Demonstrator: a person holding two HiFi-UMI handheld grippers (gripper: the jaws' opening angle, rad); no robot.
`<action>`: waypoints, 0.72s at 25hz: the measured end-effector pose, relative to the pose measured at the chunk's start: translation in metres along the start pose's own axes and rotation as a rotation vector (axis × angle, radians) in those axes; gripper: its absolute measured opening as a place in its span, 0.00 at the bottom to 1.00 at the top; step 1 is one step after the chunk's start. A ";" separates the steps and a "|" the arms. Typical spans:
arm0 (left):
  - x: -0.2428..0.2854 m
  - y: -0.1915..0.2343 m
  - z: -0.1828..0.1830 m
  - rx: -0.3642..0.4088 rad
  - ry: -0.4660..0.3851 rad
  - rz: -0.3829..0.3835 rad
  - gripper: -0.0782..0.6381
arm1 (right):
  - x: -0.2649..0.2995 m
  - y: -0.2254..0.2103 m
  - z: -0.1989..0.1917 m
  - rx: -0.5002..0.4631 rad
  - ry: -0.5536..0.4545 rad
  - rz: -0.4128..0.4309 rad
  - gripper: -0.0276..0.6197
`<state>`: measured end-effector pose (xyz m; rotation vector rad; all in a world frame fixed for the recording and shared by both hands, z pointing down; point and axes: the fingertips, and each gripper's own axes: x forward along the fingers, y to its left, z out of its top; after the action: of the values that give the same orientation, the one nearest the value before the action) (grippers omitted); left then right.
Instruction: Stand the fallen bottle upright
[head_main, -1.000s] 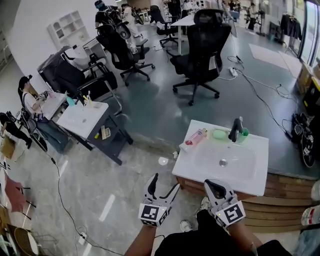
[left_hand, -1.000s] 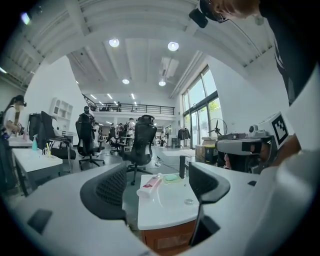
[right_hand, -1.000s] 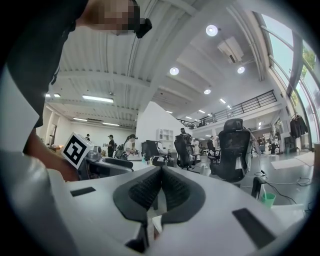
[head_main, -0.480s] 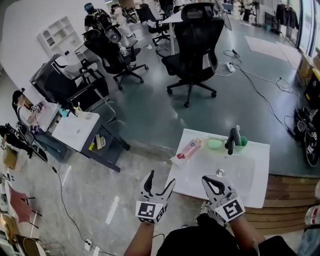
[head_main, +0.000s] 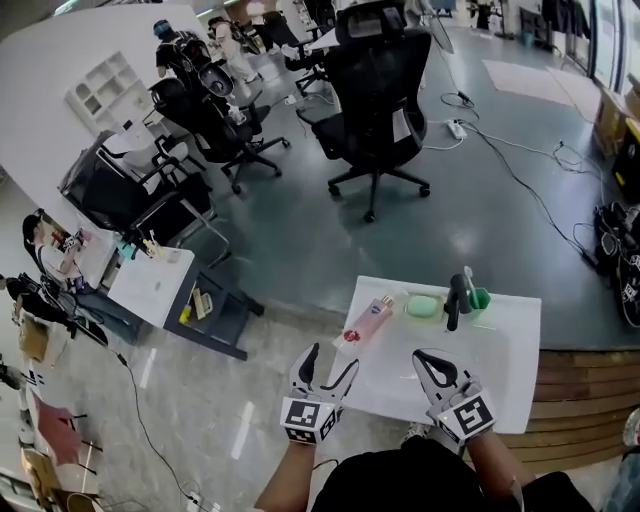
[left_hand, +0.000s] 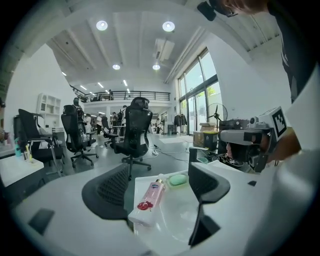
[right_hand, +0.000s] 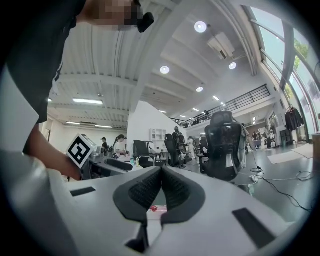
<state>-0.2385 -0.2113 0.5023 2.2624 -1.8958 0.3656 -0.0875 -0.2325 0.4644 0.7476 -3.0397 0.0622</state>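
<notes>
A pink bottle (head_main: 365, 322) with a white cap lies on its side on the left rim of the white sink (head_main: 510, 385). In the left gripper view the bottle (left_hand: 151, 194) shows between the two jaws, farther off and untouched. My left gripper (head_main: 332, 358) is open, hovering just short of the sink's near left corner. Over the sink's near edge my right gripper (head_main: 428, 358) is held with nothing in it. In the right gripper view the right gripper (right_hand: 161, 175) has its pads pressed together, shut.
A green soap (head_main: 423, 306), a black faucet (head_main: 455, 298) and a green cup (head_main: 480, 298) stand along the sink's far rim. Black office chairs (head_main: 375, 110) and a small white table (head_main: 150, 285) stand on the floor beyond. A wooden platform (head_main: 585, 375) lies to the right.
The view has closed in on the sink. Both grippers have come forward to its near edge. The left stays open, the right stays shut. The bottle has not moved.
</notes>
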 end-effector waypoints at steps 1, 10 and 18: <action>0.006 -0.002 0.000 0.002 0.007 -0.001 0.63 | -0.004 -0.006 -0.002 0.004 0.003 -0.003 0.07; 0.066 -0.003 -0.002 0.031 0.049 -0.104 0.63 | 0.000 -0.038 -0.019 0.013 0.043 -0.062 0.07; 0.121 0.017 -0.035 0.043 0.229 -0.174 0.63 | 0.016 -0.044 -0.008 0.005 0.048 -0.128 0.07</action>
<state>-0.2386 -0.3185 0.5705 2.2790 -1.5820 0.6144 -0.0808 -0.2784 0.4739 0.9240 -2.9398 0.0851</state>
